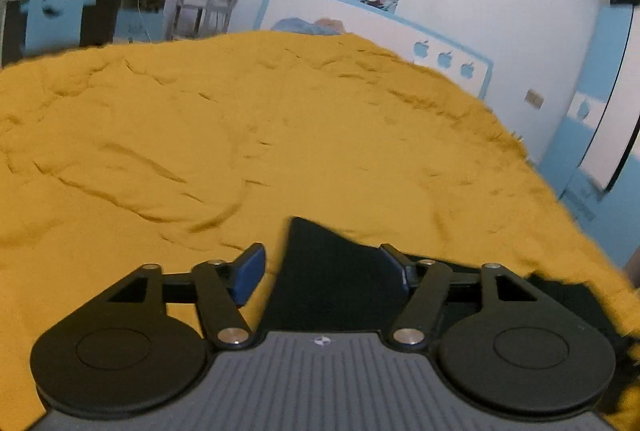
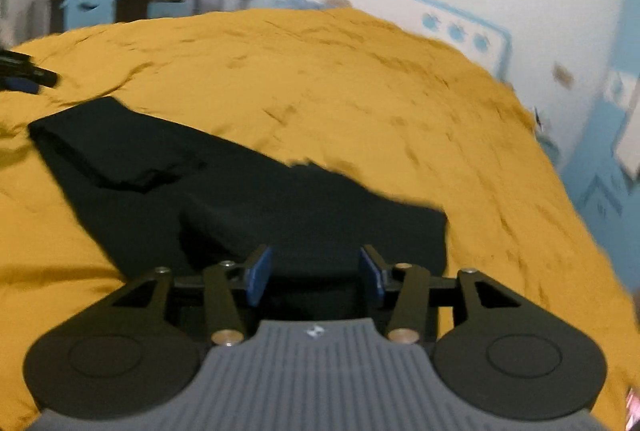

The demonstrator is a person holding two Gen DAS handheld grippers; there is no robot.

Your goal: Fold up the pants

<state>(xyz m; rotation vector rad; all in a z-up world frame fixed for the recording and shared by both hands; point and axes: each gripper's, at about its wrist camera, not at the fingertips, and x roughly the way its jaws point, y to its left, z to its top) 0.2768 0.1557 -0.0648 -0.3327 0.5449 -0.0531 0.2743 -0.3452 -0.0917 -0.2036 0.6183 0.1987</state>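
Black pants [image 2: 240, 199] lie across a mustard-yellow bed cover [image 2: 340, 79], with a folded end [image 2: 112, 147] at the left and a raised fold near the camera. My right gripper [image 2: 315, 275] hovers over that near fold. Its jaws stand apart, the blue pads [image 2: 260, 275] on either side of the cloth and not pressing it. In the left wrist view a pointed corner of the pants [image 1: 320, 263] shows between the wide-apart jaws of my left gripper [image 1: 322, 271], which holds nothing. One dark finger [image 2: 36, 73] of the left gripper shows at the right view's left edge.
The bed cover [image 1: 240, 131] is wrinkled and fills most of both views. A white headboard with blue trim [image 1: 360, 19] stands at the far end. A blue wardrobe [image 1: 600, 91] is at the right, a cluttered desk with a blue chair [image 1: 56, 15] at the far left.
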